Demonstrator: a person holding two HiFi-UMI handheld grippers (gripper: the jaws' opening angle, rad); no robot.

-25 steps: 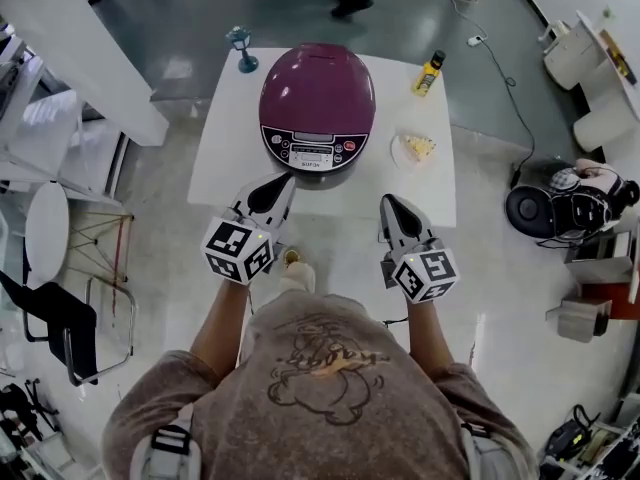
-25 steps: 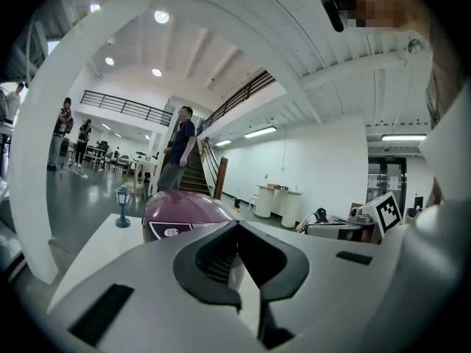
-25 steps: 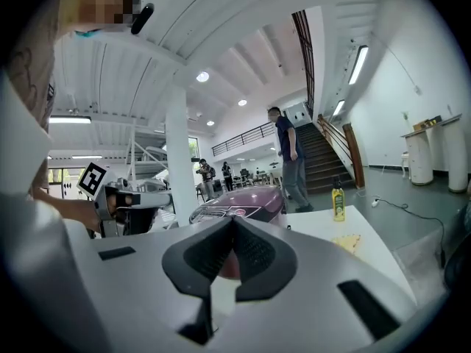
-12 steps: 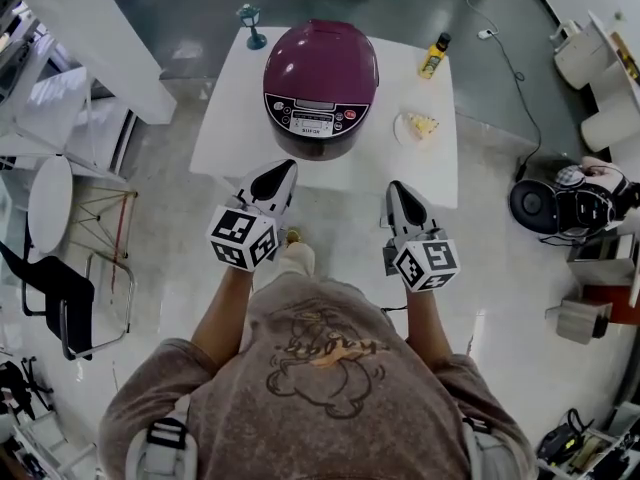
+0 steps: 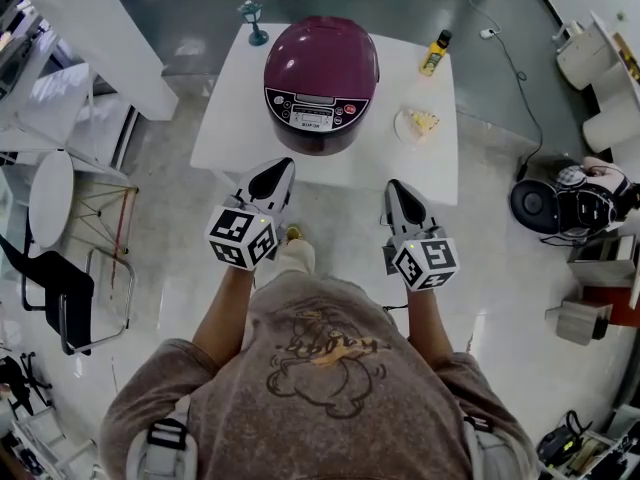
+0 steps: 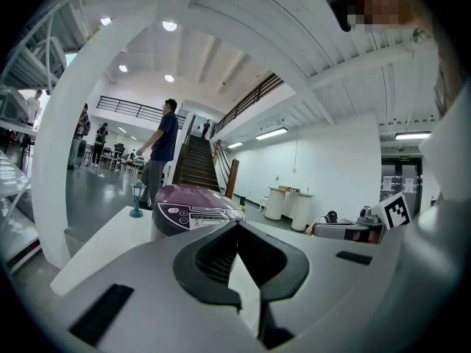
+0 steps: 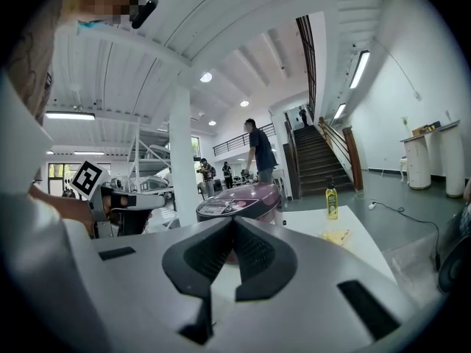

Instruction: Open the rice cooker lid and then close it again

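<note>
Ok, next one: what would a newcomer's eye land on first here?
The purple rice cooker, lid closed, stands in the middle of the white table, a yellow bottle at the table's far right corner. Nearer the camera, the left gripper and right gripper hover at the table's near edge, both shut and empty.

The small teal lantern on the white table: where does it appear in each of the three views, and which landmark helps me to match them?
Head view: the small teal lantern stands near the far left corner of the table, up and left of the rice cooker.
Left gripper view: the lantern is left of centre, just left of the rice cooker.
Right gripper view: it is not in this view.
Shared landmark: the purple rice cooker, seen in all three.
</note>
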